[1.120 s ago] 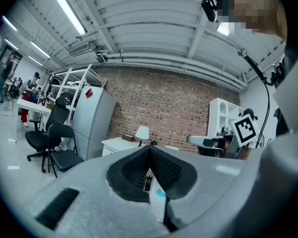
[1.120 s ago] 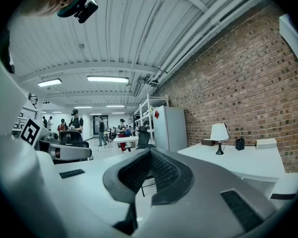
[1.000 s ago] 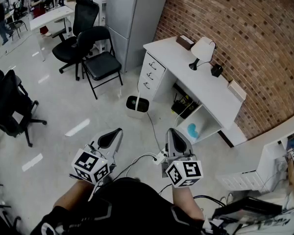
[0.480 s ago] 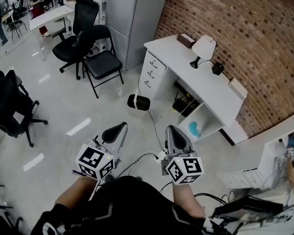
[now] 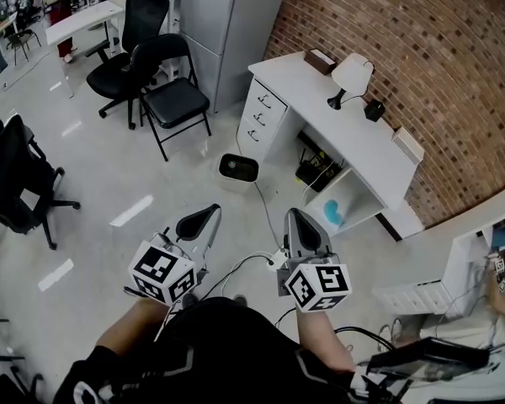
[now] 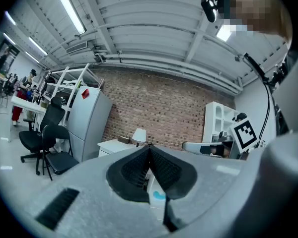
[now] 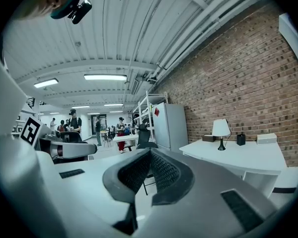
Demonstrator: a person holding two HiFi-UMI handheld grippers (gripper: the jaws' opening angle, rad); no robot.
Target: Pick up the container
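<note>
Left gripper (image 5: 204,217): jaws fully together with nothing between them, held above the floor in front of the person. Right gripper (image 5: 296,222): jaws likewise pressed together and empty, near the left one, with both aimed toward the white desk (image 5: 353,141). Container (image 5: 238,168): a small white bin with a dark inside, on the floor just beside the desk's drawer unit (image 5: 259,124), ahead of both grippers and well apart from them. It stands upright with its mouth facing up. The mouth is oblong, and its longer side runs roughly left to right across the head view. A black folding chair (image 5: 172,99) stands to its left, and a table lamp (image 5: 352,76) stands on the desk.
</note>
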